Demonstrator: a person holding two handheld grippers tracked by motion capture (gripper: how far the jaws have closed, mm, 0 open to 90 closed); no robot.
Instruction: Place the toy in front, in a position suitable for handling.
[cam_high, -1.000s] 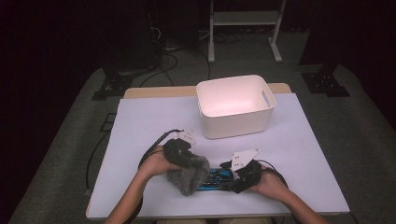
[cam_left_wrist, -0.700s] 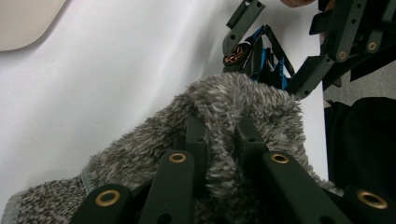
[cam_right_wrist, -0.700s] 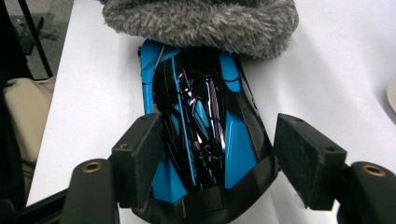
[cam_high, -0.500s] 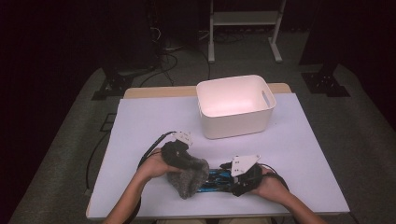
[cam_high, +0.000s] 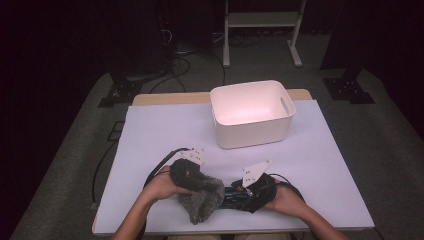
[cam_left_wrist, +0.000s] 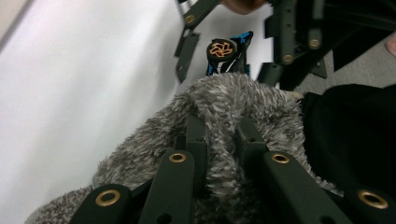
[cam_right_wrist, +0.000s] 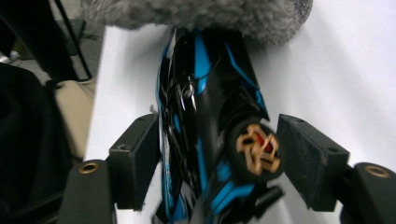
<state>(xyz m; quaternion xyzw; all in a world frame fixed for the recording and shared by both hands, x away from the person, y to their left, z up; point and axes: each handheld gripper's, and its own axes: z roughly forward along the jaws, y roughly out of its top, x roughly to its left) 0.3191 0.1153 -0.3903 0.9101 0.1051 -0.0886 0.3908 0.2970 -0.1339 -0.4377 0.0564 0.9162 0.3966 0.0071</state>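
**Two grippers, one toy car, one fuzzy cloth**

Nearest the person, at the front edge of the tabletop (cam_high: 150, 130), the toy car (cam_right_wrist: 205, 126) lies on its side, black with blue stripes and gold-spoked wheels. The right gripper (cam_high: 250, 192) has its jaws clamped across the car's tail, one pad on the body and the other against a wheel. The car looks light, rigid and glossy, so probably slippery; gripping across the body, as here, seems safer than by a wheel that may spin.

Just left of the car, touching its nose, is the grey fuzzy cloth (cam_high: 202, 200). The left gripper (cam_high: 192, 182) has its jaws pinched nearly together on a fold of it. It is soft, limp and light; any bunched fold should serve as a hold.

Well beyond the car stands one empty white bin (cam_high: 285, 117).
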